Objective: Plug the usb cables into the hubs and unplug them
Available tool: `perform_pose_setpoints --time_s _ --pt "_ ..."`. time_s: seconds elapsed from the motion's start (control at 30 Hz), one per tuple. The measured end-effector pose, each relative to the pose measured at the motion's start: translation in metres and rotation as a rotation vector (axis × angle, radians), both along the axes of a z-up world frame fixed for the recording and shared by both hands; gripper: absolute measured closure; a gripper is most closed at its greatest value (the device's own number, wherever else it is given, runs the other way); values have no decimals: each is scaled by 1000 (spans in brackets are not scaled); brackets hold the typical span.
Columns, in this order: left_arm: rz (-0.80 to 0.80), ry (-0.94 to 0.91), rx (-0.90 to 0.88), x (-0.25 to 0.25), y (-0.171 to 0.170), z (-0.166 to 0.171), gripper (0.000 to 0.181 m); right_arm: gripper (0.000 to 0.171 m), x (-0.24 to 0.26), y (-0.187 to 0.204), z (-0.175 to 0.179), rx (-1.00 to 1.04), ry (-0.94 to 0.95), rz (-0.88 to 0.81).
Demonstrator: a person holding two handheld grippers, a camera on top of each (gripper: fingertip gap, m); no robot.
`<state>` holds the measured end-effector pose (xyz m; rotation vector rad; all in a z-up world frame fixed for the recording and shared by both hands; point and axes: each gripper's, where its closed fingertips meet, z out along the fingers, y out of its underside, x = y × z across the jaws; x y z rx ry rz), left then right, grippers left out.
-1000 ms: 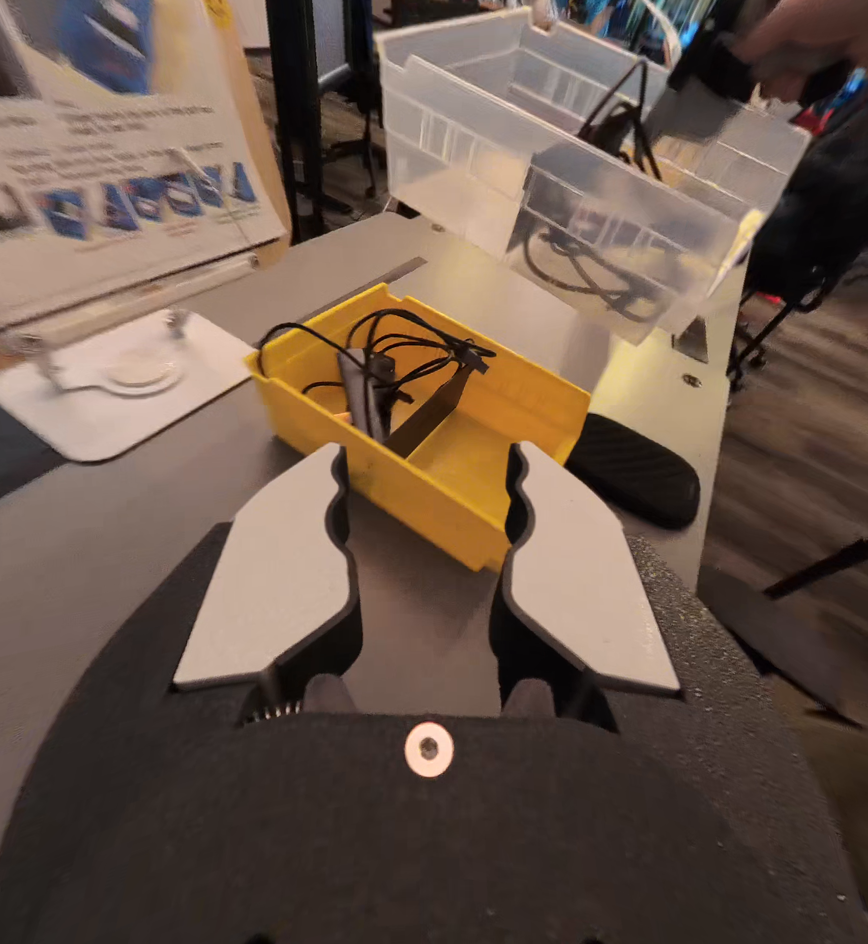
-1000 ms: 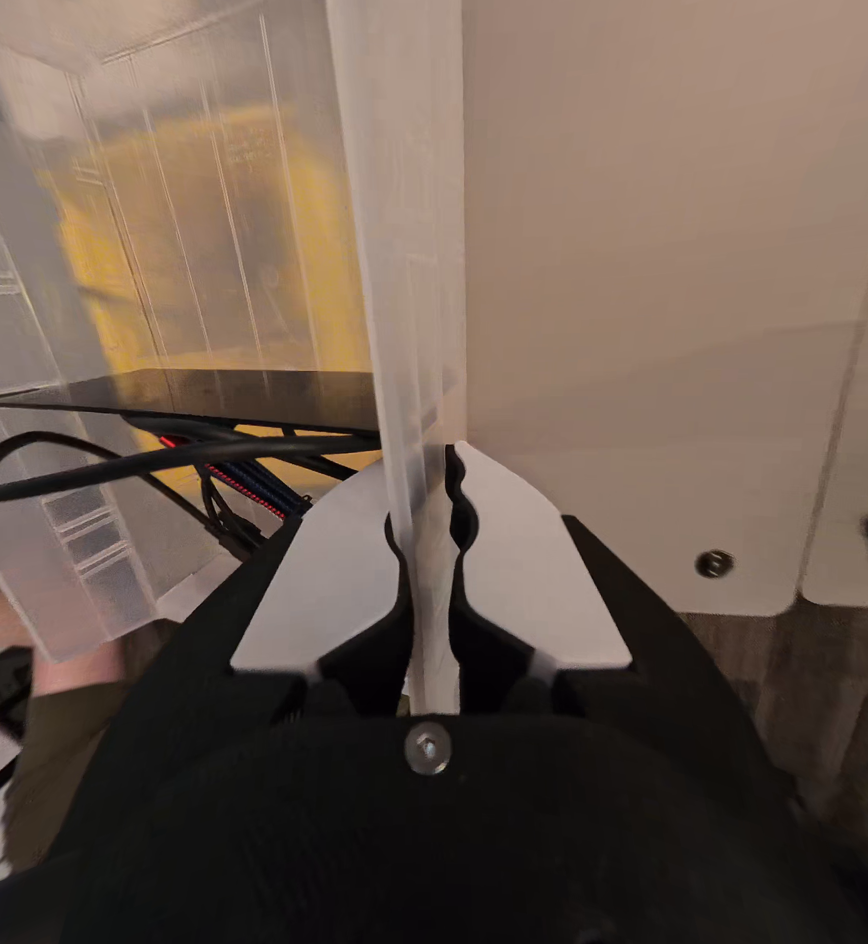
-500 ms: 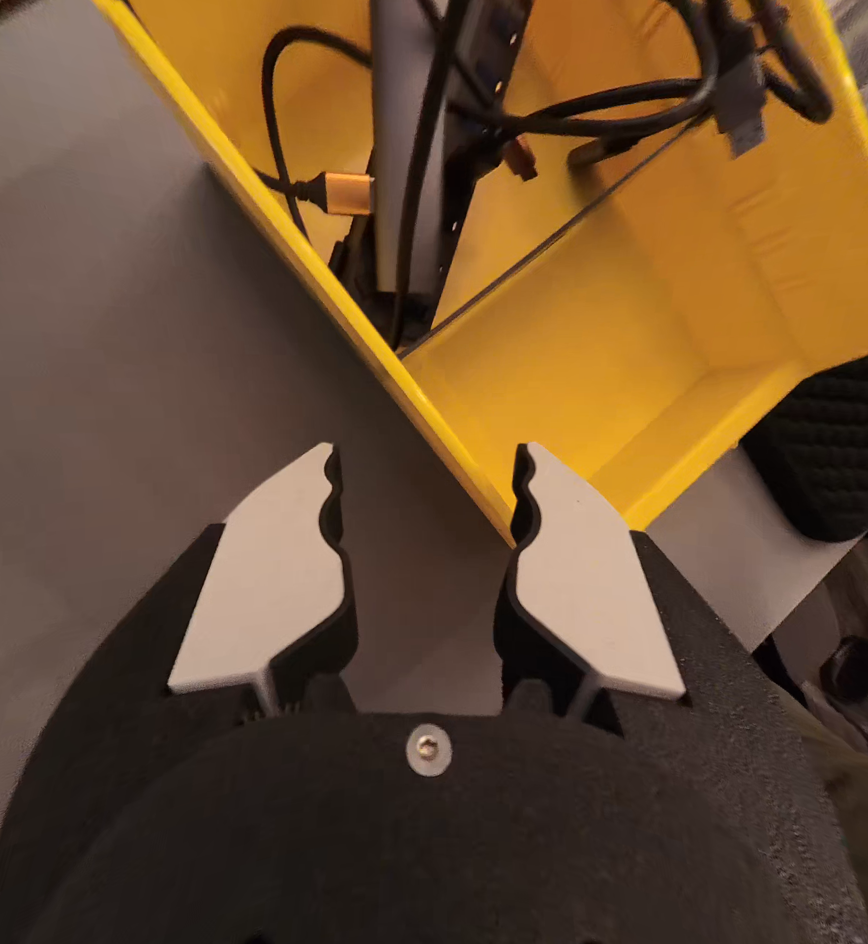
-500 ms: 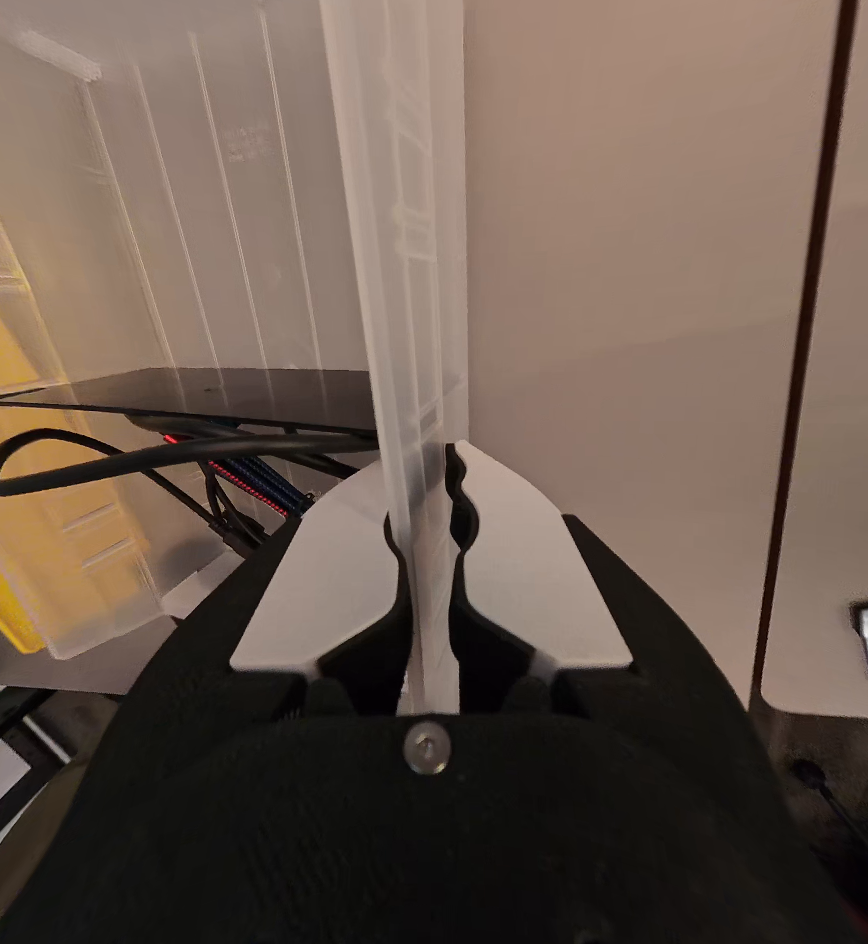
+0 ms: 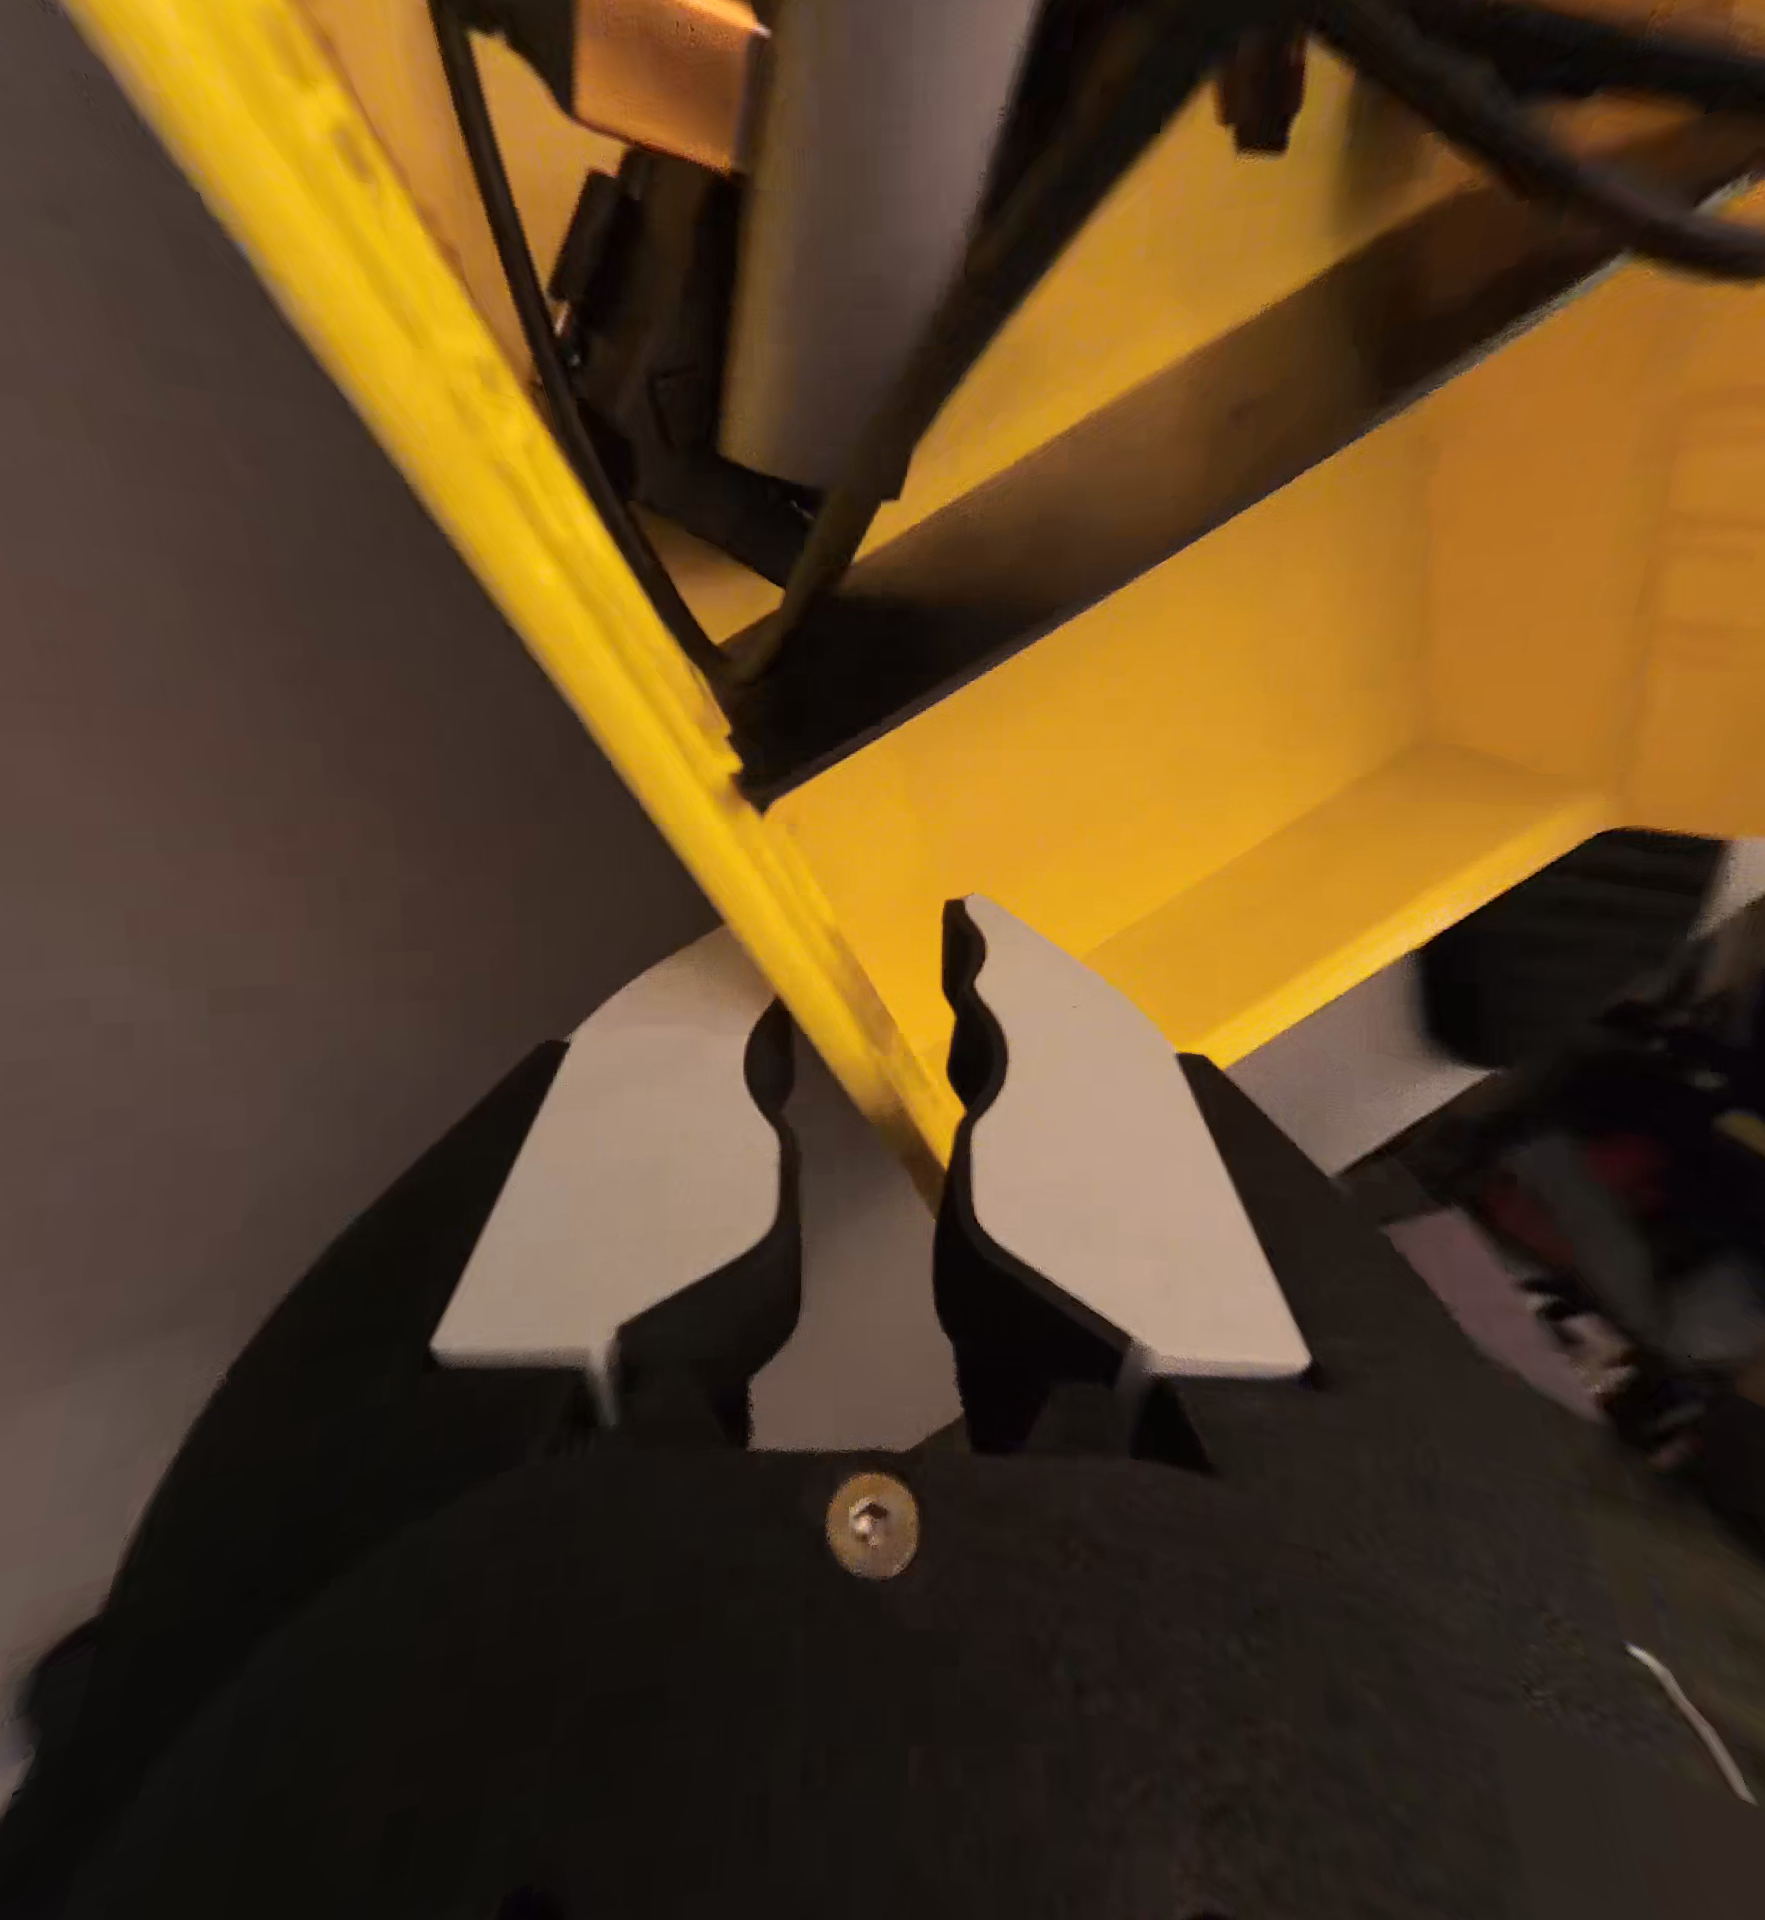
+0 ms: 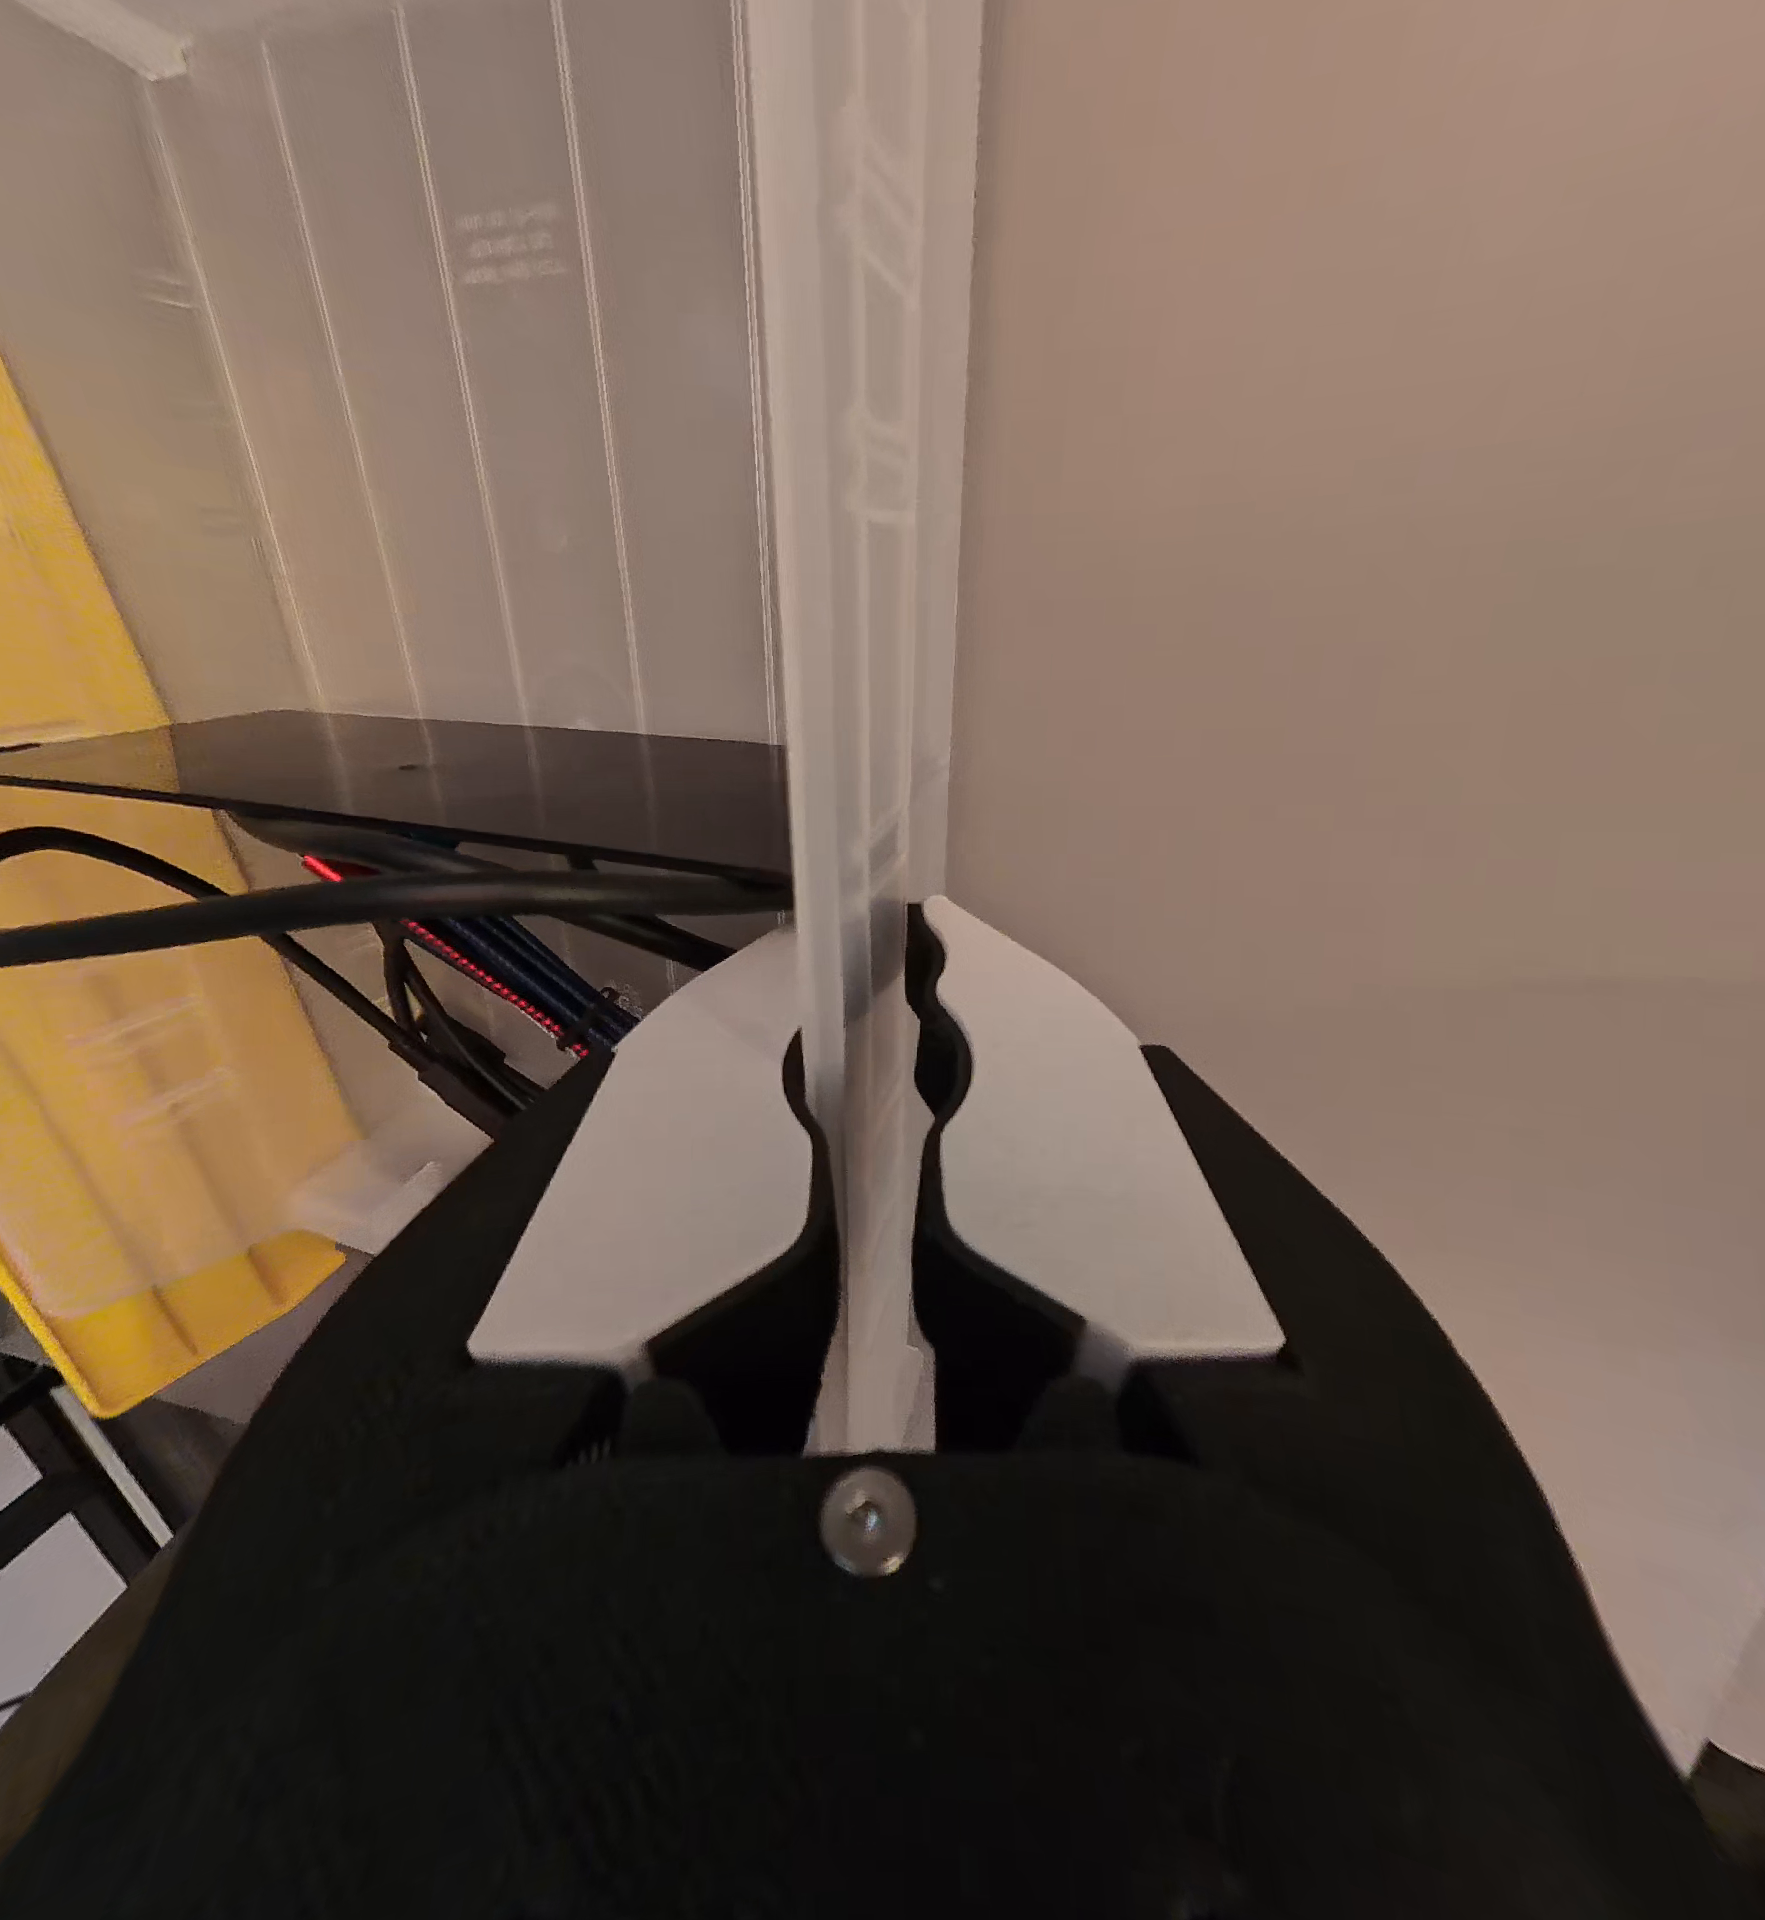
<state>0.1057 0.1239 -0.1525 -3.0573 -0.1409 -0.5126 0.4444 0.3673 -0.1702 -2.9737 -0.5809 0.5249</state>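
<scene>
The left gripper (image 5: 873,1039) has its two pale grey fingers (image 5: 1065,1174) parted, straddling the rim wall of the yellow plastic bin (image 5: 1117,831): the wall runs diagonally into the gap, against the right finger's inner edge and crossing in front of the left finger's tip, but a gap remains on the left side, so it is not yet clamped. Ahead of the fingers, beyond a black divider plate (image 5: 1013,582) inside the bin, lie thin black usb cables (image 5: 535,343), a copper-coloured plug (image 5: 649,62) and dark hub-like blocks (image 5: 639,343), blurred. Left of the fingers is the bare grey desk (image 5: 234,623). The right gripper (image 6: 862,997) has its fingers (image 6: 1054,1174) closed on the upright wall of a clear, frosted plastic bin (image 6: 847,520), which rises straight ahead from between them. Left of these fingers, inside this bin, a black flat plate (image 6: 493,779) lies over looping black cables (image 6: 234,904) and a red-and-blue braided cable (image 6: 504,966). The yellow bin (image 6: 57,987) shows through the clear wall farther left
</scene>
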Motion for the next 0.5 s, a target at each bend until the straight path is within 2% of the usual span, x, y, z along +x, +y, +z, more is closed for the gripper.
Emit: perform_pose_setpoints --time_s 0.07,0.13,0.27,0.37,0.43,0.5 --pt "-56 51 -68 -4 -3 0 159 160 -6 -6 -4 -10 12 18" --pt "-12 46 -99 -16 -2 0 169 161 -9 -10 -4 -4 13 26" --pt "-65 176 -63 -74 -5 -1 178 160 -9 -18 -4 3 9 36" --pt "98 108 -38 -112 -13 1 174 160 -11 -21 -4 14 14 31" --pt "66 165 -42 -141 -28 1 175 160 -15 -23 -4 22 13 41" --pt "131 159 -38 -165 -44 2 174 159 -23 -27 -4 25 14 56"
